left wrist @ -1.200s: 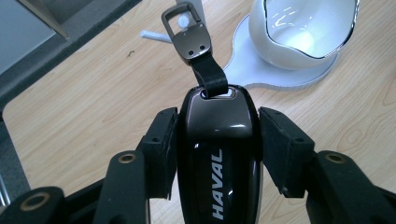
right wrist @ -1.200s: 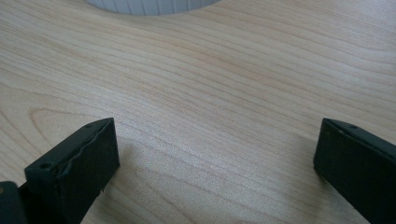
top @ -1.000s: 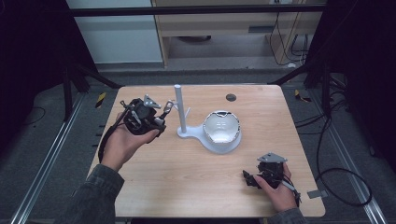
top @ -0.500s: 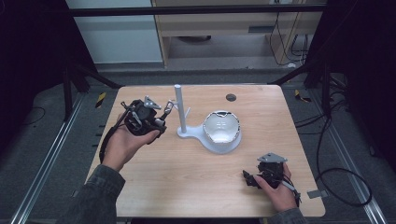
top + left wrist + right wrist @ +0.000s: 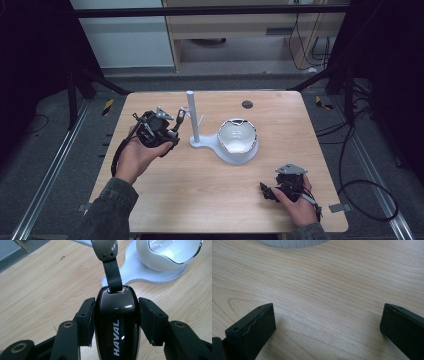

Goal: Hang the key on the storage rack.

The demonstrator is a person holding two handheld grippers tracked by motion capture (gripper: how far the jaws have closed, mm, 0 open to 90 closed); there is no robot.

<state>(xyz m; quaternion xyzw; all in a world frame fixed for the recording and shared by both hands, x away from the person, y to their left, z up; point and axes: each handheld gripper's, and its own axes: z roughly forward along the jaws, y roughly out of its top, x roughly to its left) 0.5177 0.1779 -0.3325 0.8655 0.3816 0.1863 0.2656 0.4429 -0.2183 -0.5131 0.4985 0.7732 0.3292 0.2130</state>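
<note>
1. While clamped between both black jaws of the left gripper [image 5: 113, 322], a glossy dark car key fob [image 5: 117, 322] marked HAVAL, pads pressed on its two long sides.
2. From the fob's top end, a black strap [image 5: 113, 275] up to a rounded metal tab [image 5: 105, 248] with two small screws.
3. In the high view, left gripper [image 5: 175, 122] held above the left half of the wooden table [image 5: 200, 200], just beside the upright white post [image 5: 192, 115], key tab pointing toward it.
4. White stand [image 5: 210, 145]: flat base on the table, post at its left end, a shallow white bowl [image 5: 239, 137] with a wavy rim at its right end.
5. In the left gripper view, bowl [image 5: 160, 255] and base lying beyond the fob, apart from it.
6. Right gripper [image 5: 267, 192] low at the table's near right corner, held in the person's right hand [image 5: 300, 205], well apart from the stand.
7. In the right gripper view, jaws spread wide with nothing but bare wood between them; edge of the white base [image 5: 292, 243] at the top.
8. Small dark round spot [image 5: 247, 104] on the table near the far edge.
</note>
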